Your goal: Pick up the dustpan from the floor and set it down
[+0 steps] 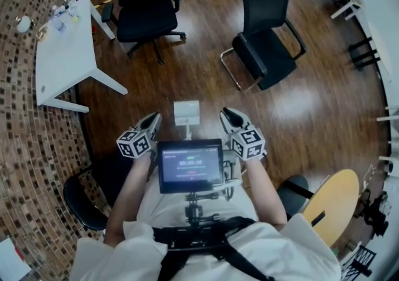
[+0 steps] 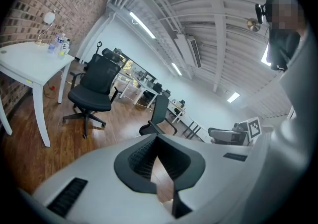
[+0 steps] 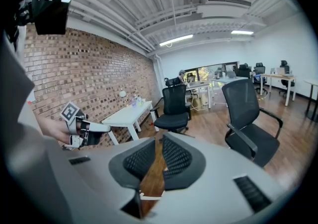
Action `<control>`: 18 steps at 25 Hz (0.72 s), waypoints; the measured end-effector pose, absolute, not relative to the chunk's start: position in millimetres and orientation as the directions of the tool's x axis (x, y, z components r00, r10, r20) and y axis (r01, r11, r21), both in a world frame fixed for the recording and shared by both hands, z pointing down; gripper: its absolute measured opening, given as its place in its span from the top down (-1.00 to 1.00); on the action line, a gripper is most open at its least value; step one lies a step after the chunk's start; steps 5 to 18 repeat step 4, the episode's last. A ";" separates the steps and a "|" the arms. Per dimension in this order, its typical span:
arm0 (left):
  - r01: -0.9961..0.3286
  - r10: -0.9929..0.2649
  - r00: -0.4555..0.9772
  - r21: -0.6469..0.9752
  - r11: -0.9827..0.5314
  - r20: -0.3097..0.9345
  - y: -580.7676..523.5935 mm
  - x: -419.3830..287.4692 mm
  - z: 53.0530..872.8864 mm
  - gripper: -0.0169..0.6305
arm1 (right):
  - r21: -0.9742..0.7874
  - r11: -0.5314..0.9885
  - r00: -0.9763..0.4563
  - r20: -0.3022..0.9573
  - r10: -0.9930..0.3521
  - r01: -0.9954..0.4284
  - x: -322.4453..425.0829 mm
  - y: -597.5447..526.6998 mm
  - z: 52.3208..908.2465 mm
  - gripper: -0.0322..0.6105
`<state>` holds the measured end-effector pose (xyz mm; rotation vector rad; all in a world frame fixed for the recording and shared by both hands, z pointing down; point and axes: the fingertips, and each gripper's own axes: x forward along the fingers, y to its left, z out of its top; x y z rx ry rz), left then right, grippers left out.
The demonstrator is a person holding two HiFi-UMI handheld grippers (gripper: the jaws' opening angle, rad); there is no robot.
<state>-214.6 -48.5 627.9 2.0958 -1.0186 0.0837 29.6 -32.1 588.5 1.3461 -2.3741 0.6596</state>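
Observation:
No dustpan shows in any view. The person holds both grippers level in front of the chest, side by side above the wooden floor [image 1: 187,80]. My left gripper [image 1: 153,119] is shut: in the left gripper view its black ribbed pads [image 2: 141,161] meet at the tips [image 2: 156,137] with nothing held. My right gripper [image 1: 228,114] stands slightly open; in the right gripper view [image 3: 160,138] a thin strip of floor shows between its pads [image 3: 176,158], with nothing between them. The left gripper [image 3: 82,131] also shows in the right gripper view, and the right gripper [image 2: 238,131] in the left gripper view.
A white table [image 1: 62,55] stands at the left by the brick wall. A black swivel chair [image 1: 146,5] and a black cantilever chair [image 1: 265,46] stand ahead. A round wooden table [image 1: 336,199] is at the right, a black stool [image 1: 81,202] at the left. A screen [image 1: 190,164] hangs at the chest.

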 end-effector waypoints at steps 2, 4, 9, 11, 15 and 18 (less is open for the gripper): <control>-0.685 -0.629 0.681 0.630 -0.366 0.375 -46.9 -212.9 632.1 0.95 | -0.231 0.446 -0.499 0.498 -0.709 -0.865 28.7 -30.8 588.7 0.71; -0.682 -0.619 0.686 0.636 -0.361 0.383 -44.7 -211.7 637.4 0.95 | -0.233 0.446 -0.500 0.500 -0.707 -0.864 27.9 -29.6 588.9 0.71; -0.682 -0.619 0.686 0.636 -0.361 0.383 -44.7 -211.7 637.4 0.95 | -0.233 0.446 -0.500 0.500 -0.707 -0.864 27.9 -29.6 588.9 0.71; -0.682 -0.619 0.686 0.636 -0.361 0.383 -44.7 -211.7 637.4 0.95 | -0.233 0.446 -0.500 0.500 -0.707 -0.864 27.9 -29.6 588.9 0.71; -0.682 -0.619 0.686 0.636 -0.361 0.383 -44.7 -211.7 637.4 0.95 | -0.233 0.446 -0.500 0.500 -0.707 -0.864 27.9 -29.6 588.9 0.71; -0.682 -0.619 0.686 0.636 -0.361 0.383 -44.7 -211.7 637.4 0.95 | -0.233 0.446 -0.500 0.500 -0.707 -0.864 27.9 -29.6 588.9 0.71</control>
